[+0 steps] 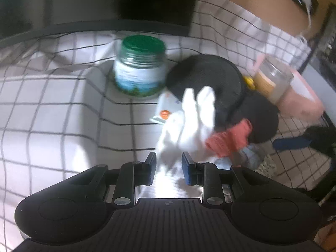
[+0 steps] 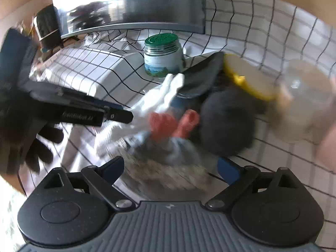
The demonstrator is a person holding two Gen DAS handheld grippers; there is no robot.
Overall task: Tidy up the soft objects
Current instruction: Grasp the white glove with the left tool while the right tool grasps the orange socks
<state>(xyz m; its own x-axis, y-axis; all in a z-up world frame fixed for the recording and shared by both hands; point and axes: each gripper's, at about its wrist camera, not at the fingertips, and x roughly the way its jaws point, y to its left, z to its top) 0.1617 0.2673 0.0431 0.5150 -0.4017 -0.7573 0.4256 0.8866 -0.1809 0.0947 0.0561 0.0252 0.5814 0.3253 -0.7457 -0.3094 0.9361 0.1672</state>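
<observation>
The left gripper [image 1: 169,169] has its jaws narrowed on a white cloth [image 1: 189,121] at lower centre; the right gripper [image 2: 170,168] gapes wide over the blurred pile [image 2: 168,138]. Dragging the cloth could topple the green-lidded jar [image 1: 139,65] nearby.

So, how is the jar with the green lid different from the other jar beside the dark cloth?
The green-lidded jar wears a screw lid; the other jar shows none and looks open. The green-lidded jar has a white, blue and green label; the other jar's label is tan. The green-lidded jar stands left of the dark cloth, the other jar right. Both are clear, upright, on the checked cloth.
</observation>
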